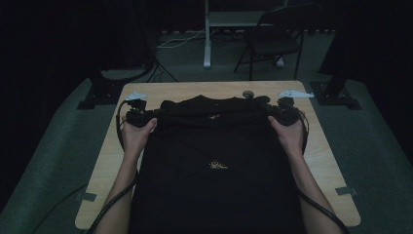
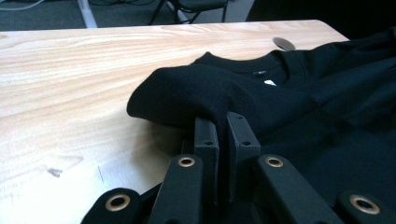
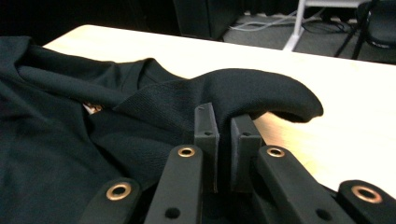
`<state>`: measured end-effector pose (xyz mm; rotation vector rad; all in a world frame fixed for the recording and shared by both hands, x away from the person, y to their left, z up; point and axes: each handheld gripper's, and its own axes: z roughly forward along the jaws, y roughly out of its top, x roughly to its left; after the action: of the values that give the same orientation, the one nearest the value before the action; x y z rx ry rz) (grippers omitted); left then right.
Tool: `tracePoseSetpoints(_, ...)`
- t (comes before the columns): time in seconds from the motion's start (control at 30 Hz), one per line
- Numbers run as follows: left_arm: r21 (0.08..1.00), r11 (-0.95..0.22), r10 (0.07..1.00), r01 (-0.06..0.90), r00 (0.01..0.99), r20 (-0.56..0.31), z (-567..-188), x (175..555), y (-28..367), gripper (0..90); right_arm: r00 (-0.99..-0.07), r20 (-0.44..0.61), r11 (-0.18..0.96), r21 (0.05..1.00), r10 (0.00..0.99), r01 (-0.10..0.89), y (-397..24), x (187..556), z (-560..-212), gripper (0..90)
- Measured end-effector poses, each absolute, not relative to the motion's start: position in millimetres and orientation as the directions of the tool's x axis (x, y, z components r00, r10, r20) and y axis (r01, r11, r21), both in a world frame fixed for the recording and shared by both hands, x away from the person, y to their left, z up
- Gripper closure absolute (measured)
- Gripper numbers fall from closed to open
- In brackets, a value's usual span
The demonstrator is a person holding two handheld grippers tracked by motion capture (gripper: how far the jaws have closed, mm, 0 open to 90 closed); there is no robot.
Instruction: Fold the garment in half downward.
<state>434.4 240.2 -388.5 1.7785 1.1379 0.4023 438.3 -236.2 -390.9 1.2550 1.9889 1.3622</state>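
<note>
A black t-shirt (image 1: pixel 214 161) lies spread over the wooden table (image 1: pixel 204 90), its collar toward the far edge. My left gripper (image 1: pixel 146 117) is shut on the shirt's left shoulder fold. In the left gripper view the black cloth (image 2: pixel 187 95) bunches over the closed jaws of the left gripper (image 2: pixel 223 122). My right gripper (image 1: pixel 272 113) is shut on the right shoulder fold. The right gripper view shows a roll of black cloth (image 3: pixel 261 93) draped over the tips of the right gripper (image 3: pixel 223 119). A small gold print (image 1: pixel 217 165) marks the shirt's middle.
Bare wood runs along the table's far edge, with a round hole (image 1: pixel 248 94) near the back. A folding chair (image 1: pixel 272 41) and a white desk leg (image 1: pixel 207 34) stand on the floor beyond. Cables trail from both grippers toward the near edge.
</note>
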Motion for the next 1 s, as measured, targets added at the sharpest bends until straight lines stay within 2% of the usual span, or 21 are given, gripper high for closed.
tracePoseSetpoints(0.6,0.864,-0.115,0.790,0.489,0.573,-0.219,-402,361,252,85.2,-0.605,0.099,0.158,0.921,0.790,0.357,-245,360,-397,84.2)
tracePoseSetpoints(1.0,0.841,-0.129,0.781,0.525,0.576,-0.240,-425,334,253,85.1,-0.613,0.094,0.179,0.912,0.784,0.369,-245,322,-420,84.1)
